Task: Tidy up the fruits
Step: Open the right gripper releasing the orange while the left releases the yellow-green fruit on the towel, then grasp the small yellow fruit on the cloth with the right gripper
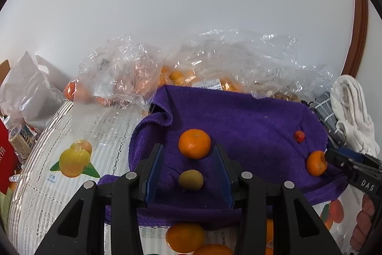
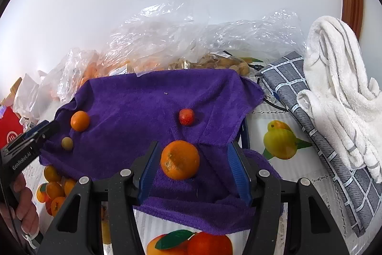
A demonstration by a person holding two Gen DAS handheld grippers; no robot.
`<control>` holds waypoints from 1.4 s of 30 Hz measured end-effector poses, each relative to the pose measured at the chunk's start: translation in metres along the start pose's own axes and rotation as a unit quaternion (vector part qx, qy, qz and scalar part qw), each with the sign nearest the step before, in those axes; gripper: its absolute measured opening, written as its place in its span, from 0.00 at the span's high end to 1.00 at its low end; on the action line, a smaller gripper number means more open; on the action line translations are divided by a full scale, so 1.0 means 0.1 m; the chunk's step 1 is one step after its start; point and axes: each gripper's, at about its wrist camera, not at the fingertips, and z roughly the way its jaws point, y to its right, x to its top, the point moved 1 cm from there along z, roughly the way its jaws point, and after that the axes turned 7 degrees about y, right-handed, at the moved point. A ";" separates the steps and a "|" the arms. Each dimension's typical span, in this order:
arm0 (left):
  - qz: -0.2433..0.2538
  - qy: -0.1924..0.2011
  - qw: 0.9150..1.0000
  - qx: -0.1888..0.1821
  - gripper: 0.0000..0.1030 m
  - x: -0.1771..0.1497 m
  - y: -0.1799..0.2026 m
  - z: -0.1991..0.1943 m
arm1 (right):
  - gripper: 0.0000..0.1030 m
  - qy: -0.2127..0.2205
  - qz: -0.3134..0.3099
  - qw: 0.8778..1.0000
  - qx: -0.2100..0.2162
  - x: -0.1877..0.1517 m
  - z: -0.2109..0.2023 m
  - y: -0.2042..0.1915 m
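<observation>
Right now four fruits lie on a purple towel (image 2: 143, 99) spread over a table with a fruit-print cover (image 2: 281, 142). The left gripper (image 1: 189, 169) hangs over the towel's near-left part with its two blue fingers (image 1: 154, 173) spread wide apart, holding nothing. A small green-brown fruit (image 1: 191, 180) lies between those fingers, and an orange mandarin (image 1: 194, 143) lies just past the tips.

The right gripper (image 2: 193, 166) is at the towel's near-right part, its fingers spread wide too. A big mandarin (image 2: 180, 160) lies between them on the towel, and neither finger touches it. A little red fruit (image 2: 186, 116) lies farther back, near the middle of the towel.

More small oranges (image 2: 53, 190) lie in a heap on the table cover by the towel's near-left corner. Crinkly clear bags of fruit (image 2: 167, 44) are along the towel's far edge. A white towel (image 2: 339, 87) and a grey checked cloth (image 2: 317, 126) lie at the table's right edge.
</observation>
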 end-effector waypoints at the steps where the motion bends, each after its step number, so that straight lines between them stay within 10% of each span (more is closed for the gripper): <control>1: -0.003 0.003 1.000 -0.001 0.60 0.00 -0.01 -0.01 | 0.44 -0.004 -0.005 1.000 -0.002 0.00 0.00 -0.02; 16: -0.024 0.007 1.000 -0.004 0.60 0.21 -0.16 -0.35 | 0.50 -0.024 -0.033 0.997 0.065 -0.15 -0.50 -0.48; 26: 0.042 -0.085 0.995 0.024 0.60 -0.24 -0.30 -0.67 | 0.52 -0.069 -0.072 0.989 0.108 -0.65 -0.48 -0.72; 42: 0.004 -0.155 0.986 -0.058 0.60 -0.53 0.01 -0.51 | 0.74 -0.056 -0.104 0.990 0.080 -0.77 -0.47 -0.69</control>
